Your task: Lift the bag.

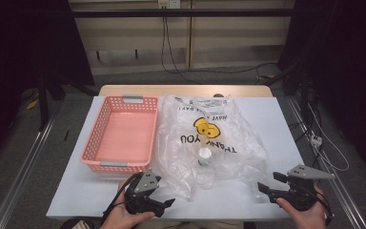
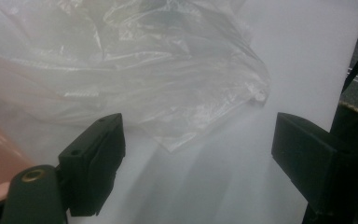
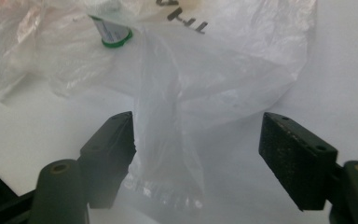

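**Flanking a clear plastic bag with two open tools**

Held at the near edge of the white counter (image 1: pixel 286 124), the left tool (image 1: pixel 170 202) is gripped by a hand at the near left, with its jaws set apart and nothing between them; in the left gripper view a loose corner of the plastic bag (image 1: pixel 209 143) is seen just beyond the jaws, not touched. At the near right, the right tool (image 1: pixel 267 183) is held in the other hand, its jaws also apart. In the right gripper view a twisted fold of the bag is seen lying between the jaws, close to one of them, though no pad is pressed on it. The bag is spread over the middle of the counter, printed with a yellow face and black lettering. A small bottle (image 1: pixel 204 157) with a white cap is seen inside it. Farther left, just beside the bag, a pink basket (image 1: pixel 101 138) is set.
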Action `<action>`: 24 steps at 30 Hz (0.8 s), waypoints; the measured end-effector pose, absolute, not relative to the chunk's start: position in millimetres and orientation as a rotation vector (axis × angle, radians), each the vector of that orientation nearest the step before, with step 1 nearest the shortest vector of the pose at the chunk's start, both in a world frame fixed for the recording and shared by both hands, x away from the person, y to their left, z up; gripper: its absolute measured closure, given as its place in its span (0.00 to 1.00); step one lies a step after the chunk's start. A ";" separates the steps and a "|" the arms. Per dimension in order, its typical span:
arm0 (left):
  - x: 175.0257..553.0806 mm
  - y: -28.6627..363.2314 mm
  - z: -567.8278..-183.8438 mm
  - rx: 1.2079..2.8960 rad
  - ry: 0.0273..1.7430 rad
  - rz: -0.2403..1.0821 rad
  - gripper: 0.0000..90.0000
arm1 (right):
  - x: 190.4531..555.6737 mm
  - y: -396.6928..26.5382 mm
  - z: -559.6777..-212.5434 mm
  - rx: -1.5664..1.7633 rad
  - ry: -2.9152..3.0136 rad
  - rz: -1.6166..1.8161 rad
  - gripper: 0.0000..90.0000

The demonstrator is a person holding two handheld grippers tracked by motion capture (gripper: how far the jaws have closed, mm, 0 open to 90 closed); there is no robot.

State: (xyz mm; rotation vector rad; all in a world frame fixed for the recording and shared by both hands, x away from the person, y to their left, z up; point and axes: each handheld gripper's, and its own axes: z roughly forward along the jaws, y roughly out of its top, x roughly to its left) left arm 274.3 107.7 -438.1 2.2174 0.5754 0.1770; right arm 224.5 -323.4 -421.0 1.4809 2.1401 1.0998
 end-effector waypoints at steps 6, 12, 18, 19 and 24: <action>270.5 96.0 -439.5 2.251 0.535 0.170 0.25 | 219.4 -317.9 -425.0 1.426 2.211 1.127 0.63; 276.1 76.3 -442.3 2.291 0.437 0.163 0.29 | 225.3 -311.3 -430.2 1.411 2.278 1.149 1.00; 287.4 53.6 -444.3 2.333 0.431 0.151 0.28 | 230.4 -306.9 -432.7 1.404 2.313 1.140 1.00; 288.4 49.0 -445.1 2.360 0.405 0.134 0.28 | 230.9 -306.9 -432.7 1.404 2.314 1.144 1.00; 296.0 39.5 -454.9 2.399 0.403 0.093 0.26 | 231.8 -307.3 -433.1 1.397 2.314 1.154 1.00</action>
